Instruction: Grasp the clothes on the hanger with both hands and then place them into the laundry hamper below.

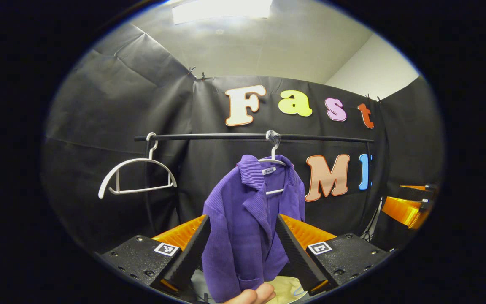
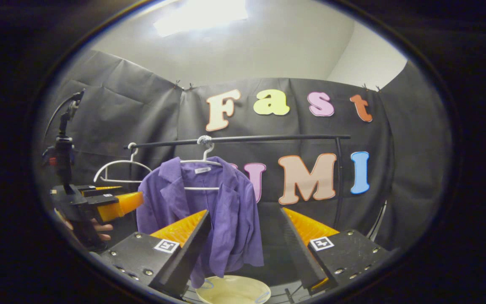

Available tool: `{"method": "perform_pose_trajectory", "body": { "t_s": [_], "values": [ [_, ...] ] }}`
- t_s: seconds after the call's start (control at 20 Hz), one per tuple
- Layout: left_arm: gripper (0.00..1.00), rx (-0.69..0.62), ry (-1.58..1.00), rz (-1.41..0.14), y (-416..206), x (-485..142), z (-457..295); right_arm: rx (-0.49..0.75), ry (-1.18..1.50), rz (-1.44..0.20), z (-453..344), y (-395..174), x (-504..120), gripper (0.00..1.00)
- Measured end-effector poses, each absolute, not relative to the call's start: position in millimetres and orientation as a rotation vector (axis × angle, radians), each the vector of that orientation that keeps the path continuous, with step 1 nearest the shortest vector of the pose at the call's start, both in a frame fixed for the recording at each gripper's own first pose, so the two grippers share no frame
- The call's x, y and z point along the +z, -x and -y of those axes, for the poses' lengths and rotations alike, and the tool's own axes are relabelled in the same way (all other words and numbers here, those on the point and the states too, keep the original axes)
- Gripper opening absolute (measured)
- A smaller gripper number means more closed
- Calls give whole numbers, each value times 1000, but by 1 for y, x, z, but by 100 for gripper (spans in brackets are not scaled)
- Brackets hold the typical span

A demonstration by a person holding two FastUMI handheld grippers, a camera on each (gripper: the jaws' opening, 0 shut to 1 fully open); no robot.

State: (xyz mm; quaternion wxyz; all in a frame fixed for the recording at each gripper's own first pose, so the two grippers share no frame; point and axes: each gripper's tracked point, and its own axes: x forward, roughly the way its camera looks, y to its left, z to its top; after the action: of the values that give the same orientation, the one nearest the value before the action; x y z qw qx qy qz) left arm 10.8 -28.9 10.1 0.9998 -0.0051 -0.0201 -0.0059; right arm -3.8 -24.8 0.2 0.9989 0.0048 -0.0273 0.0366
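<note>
Both grippers, left (image 1: 241,242) and right (image 2: 245,245), gape wide, holding nothing, short of the jacket (image 1: 247,228) hanging lengthwise straight ahead, left nearer.

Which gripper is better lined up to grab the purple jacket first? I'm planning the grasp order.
Left, probably. The left gripper is open with the purple jacket framed between its fingers. The right gripper is open too, but the jacket hangs toward its left finger.
</note>
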Motion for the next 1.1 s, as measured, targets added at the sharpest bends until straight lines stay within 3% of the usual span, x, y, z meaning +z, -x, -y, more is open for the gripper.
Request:
{"method": "perform_pose_trajectory", "body": {
  "t_s": [0.15, 0.35, 0.45, 0.9, 1.1],
  "values": [
    [95, -39, -12, 31, -22, 3, 54, 116, -31, 93, 32, -4, 0, 96],
    [95, -41, -26, 4, -44, -13, 75, 79, -52, 93, 63, -24, -6, 94],
    [95, -35, -40, -8, -55, -22, 84, 59, -47, 95, 77, -34, -8, 99],
    [99, 109, -100, -20, -102, -58, 80, 2, -85, 144, 98, -110, -28, 96],
    [99, 164, -75, -41, -118, -65, 63, 152, -47, 27, 44, -165, -77, 95]
  ]
}}
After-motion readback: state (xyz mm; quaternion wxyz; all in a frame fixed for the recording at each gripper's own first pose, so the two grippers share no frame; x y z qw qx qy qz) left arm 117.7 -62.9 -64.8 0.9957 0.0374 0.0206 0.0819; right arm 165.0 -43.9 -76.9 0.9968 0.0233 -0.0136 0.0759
